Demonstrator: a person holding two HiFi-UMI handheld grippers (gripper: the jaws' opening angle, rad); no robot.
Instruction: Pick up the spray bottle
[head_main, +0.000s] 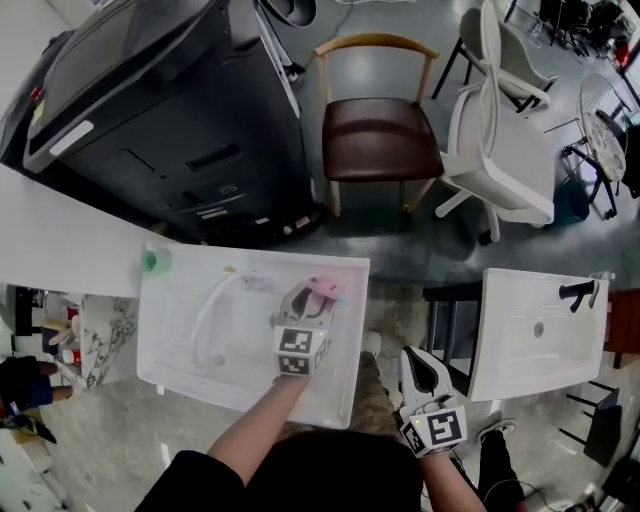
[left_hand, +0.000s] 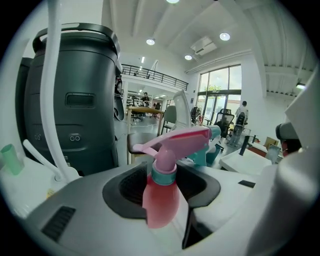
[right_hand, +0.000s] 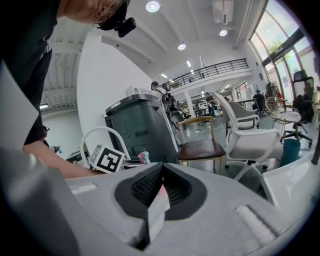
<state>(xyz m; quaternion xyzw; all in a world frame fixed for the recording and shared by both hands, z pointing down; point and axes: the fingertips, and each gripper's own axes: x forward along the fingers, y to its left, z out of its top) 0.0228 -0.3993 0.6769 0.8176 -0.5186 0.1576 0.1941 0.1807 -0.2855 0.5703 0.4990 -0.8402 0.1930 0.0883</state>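
Observation:
A pink spray bottle (head_main: 322, 287) with a pink trigger head and teal collar stands upright at the right end of a white sink (head_main: 180, 345). My left gripper (head_main: 308, 300) reaches over the sink from the near side. In the left gripper view the bottle (left_hand: 162, 197) fills the gap between the dark pads (left_hand: 131, 186), which meet its sides just under the collar. My right gripper (head_main: 418, 366) hangs to the right of the sink, away from the bottle, with its jaws closed together and nothing held (right_hand: 161, 181). The bottle (right_hand: 144, 157) also shows small in the right gripper view.
A white arched faucet (head_main: 205, 318) rises in the sink's left half; a green cup (head_main: 153, 262) sits at its far left corner. A large dark machine (head_main: 150, 110) stands behind. A second white sink (head_main: 540, 335) lies right; a wooden chair (head_main: 380, 135) and white chair (head_main: 500, 150) beyond.

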